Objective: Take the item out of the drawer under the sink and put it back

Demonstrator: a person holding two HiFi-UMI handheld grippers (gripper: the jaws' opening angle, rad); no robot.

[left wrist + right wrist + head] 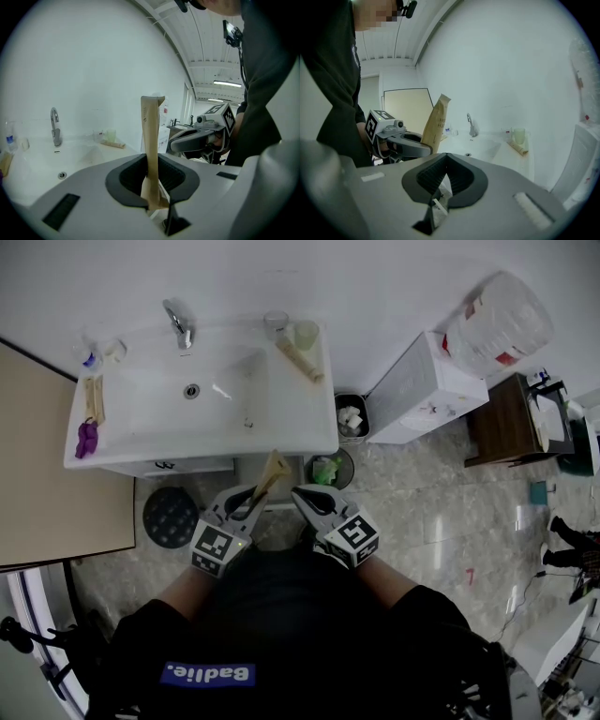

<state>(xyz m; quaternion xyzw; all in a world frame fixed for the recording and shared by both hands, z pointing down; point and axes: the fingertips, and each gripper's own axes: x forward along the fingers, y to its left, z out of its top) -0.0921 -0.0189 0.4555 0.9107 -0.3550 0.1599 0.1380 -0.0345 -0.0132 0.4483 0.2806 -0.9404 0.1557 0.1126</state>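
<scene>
Left gripper (259, 493) clamped on tan packet (274, 470), before sink (141, 442) front; right gripper (302, 495) jaws together, empty. Waste bin (351, 418) at sink right corner. Packet print: right gripper view only.

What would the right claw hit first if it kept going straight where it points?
Most likely the white sink, around its front rim: the right claw points slightly down toward it. The paper bag stands left of that line. Depth is hard to judge.
</scene>
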